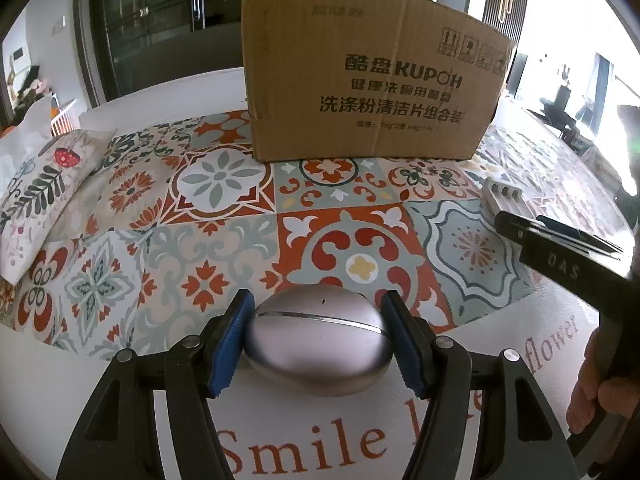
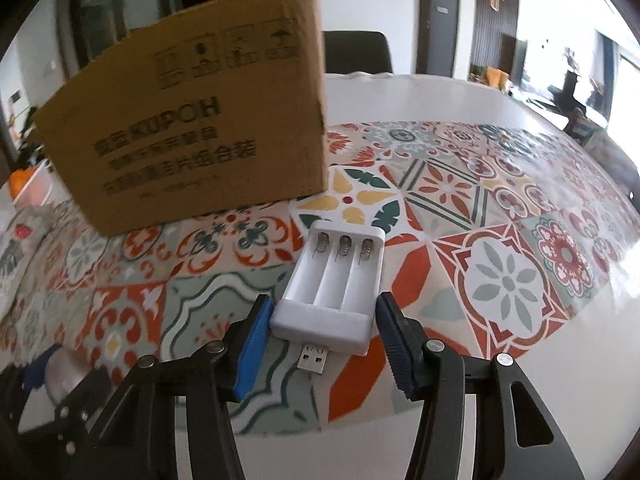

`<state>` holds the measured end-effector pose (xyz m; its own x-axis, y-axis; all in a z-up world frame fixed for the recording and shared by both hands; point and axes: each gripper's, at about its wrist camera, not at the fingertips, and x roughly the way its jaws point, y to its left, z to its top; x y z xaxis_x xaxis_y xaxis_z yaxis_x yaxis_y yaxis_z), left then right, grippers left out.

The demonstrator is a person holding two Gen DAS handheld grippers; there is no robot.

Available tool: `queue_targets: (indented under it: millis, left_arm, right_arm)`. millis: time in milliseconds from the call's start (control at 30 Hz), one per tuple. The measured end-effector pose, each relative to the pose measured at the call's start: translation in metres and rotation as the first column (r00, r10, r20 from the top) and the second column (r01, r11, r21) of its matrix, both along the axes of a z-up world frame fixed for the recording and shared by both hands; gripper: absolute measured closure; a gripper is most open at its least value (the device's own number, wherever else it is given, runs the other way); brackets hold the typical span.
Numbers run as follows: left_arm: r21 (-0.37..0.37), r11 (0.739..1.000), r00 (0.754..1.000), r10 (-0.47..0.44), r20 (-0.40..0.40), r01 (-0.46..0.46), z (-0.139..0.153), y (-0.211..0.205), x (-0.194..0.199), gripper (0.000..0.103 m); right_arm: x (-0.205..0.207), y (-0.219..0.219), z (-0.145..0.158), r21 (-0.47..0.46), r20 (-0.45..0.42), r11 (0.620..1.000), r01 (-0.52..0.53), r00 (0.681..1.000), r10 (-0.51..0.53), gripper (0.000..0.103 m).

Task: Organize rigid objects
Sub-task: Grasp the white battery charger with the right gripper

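- A silver egg-shaped metal object [image 1: 320, 346] sits on the patterned tablecloth [image 1: 224, 216], clamped between the blue pads of the left gripper [image 1: 318, 342], jaws narrowed onto its sides
- A white three-slot battery charger [image 2: 334, 290] lies flat to its right, USB plug toward the camera; the right gripper [image 2: 320, 342] straddles its near end, jaws part-closed, left pad at its corner, right pad just clear
- Neither item looks stowed yet; both still lie in front of the cardboard box [image 1: 368, 76], the likely destination, whose inside is hidden
- Open cloth lies between items and box; its tall near wall must be cleared, and a cushion [image 1: 40, 192] lies far left
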<state>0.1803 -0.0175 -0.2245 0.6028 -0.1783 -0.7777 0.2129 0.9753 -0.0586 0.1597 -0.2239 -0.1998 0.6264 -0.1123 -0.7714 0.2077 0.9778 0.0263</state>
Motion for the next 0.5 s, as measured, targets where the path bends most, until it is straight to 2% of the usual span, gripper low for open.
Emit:
queue_targets:
  millis: [500]
  left_arm:
    - [-0.034,0.999,0.999,0.008,0.036,-0.007,0.016,-0.002,-0.012,0.039]
  right_arm:
    - [-0.034,0.012,0.029,-0.089,0.088,0.993,-0.072,0.993,0.08,0.051]
